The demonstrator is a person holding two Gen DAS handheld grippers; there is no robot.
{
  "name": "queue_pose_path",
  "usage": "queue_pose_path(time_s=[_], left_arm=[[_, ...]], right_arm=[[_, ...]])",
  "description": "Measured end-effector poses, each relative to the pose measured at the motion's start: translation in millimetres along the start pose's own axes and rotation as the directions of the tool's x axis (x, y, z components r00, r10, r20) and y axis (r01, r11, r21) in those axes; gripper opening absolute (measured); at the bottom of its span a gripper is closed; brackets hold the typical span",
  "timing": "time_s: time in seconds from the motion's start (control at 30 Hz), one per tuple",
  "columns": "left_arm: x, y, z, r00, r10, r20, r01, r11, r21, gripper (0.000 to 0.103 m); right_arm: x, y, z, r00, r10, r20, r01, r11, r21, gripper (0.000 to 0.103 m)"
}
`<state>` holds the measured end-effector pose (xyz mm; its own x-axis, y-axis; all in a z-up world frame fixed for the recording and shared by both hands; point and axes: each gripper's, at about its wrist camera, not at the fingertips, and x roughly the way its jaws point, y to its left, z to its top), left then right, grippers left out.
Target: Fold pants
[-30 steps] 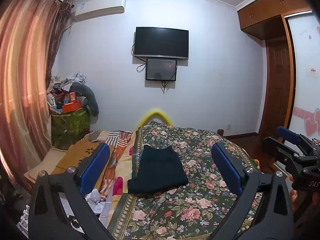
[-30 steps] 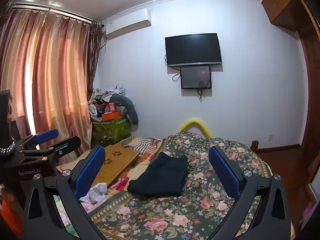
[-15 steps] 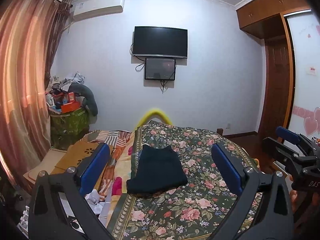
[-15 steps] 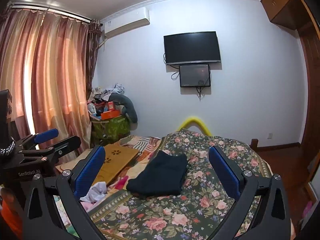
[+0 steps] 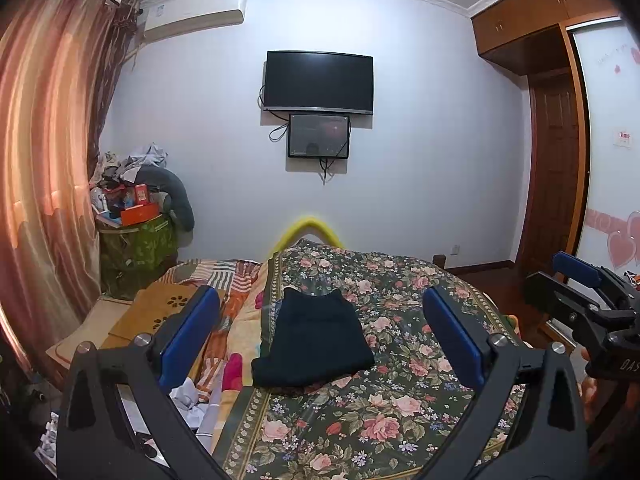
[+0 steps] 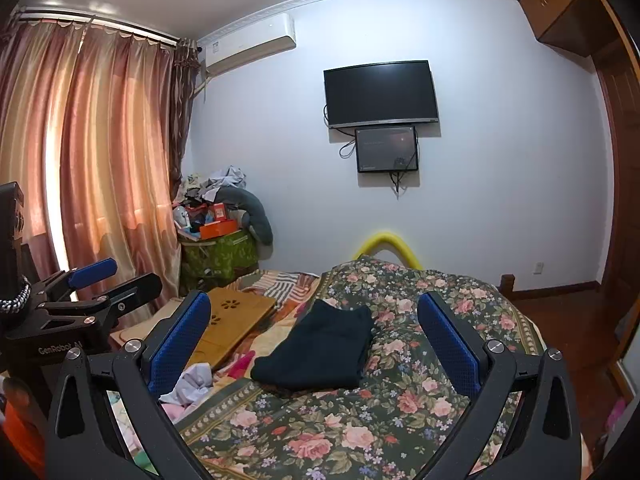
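Dim, sharp frames; curtains (image 6: 92, 152) glow backlit, fisheye-bent edges.

Right gripper (image 6: 314, 330) jaws spread wide, empty — dark folded pants (image 6: 320, 350) lie on floral-print bedspread (image 6: 400, 420); left gripper (image 6: 114, 276) alongside, also parted.

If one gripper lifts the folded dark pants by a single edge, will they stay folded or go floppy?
The pants are probably floppy: soft cloth, and their layers already sag at the near edge on the floral bedspread. Lifted by one edge, the fold would likely open. They look light for their size. Both grippers, left and right, are open and holding nothing.
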<state>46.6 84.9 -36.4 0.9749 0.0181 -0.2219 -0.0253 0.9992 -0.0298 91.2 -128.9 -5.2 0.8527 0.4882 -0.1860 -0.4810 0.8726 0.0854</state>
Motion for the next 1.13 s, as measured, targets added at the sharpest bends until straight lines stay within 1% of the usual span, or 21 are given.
queue_pose_path(time_s=[0.37,0.67,0.8,0.93,1.13], left_arm=[[-3.0,-2.6,-1.3,1.0,-0.023,0.018,0.023,1.0,0.021,0.103],[1.0,-2.1,-1.8,1.0,-0.027,0.005,0.027,1.0,0.012,0.103],[3.7,-2.4,-2.6,0.999,-0.045,-0.012,0.045,0.999,0.017,0.103],[3.9,-4.5,-5.3,0.999,-0.041,-0.014,0.042,0.999,0.033,0.103],[5.4,-1.1,-6.7,0.999,-0.04,-0.016,0.041,0.999,0.023,0.103]], right_arm=[[1.2,-1.2,-2.3,1.0,-0.003,-0.004,0.003,1.0,0.005,0.103],[0.4,-2.2,-2.3,1.0,-0.004,0.004,0.004,1.0,0.01,0.103],[1.0,-2.8,-3.0,1.0,-0.007,0.001,0.007,1.0,0.012,0.103],[2.8,-2.1,-3.7,1.0,-0.004,-0.002,0.004,1.0,0.015,0.103],[6.2,0.7,-5.3,1.0,0.001,-0.014,0.0,1.0,0.011,0.103]])
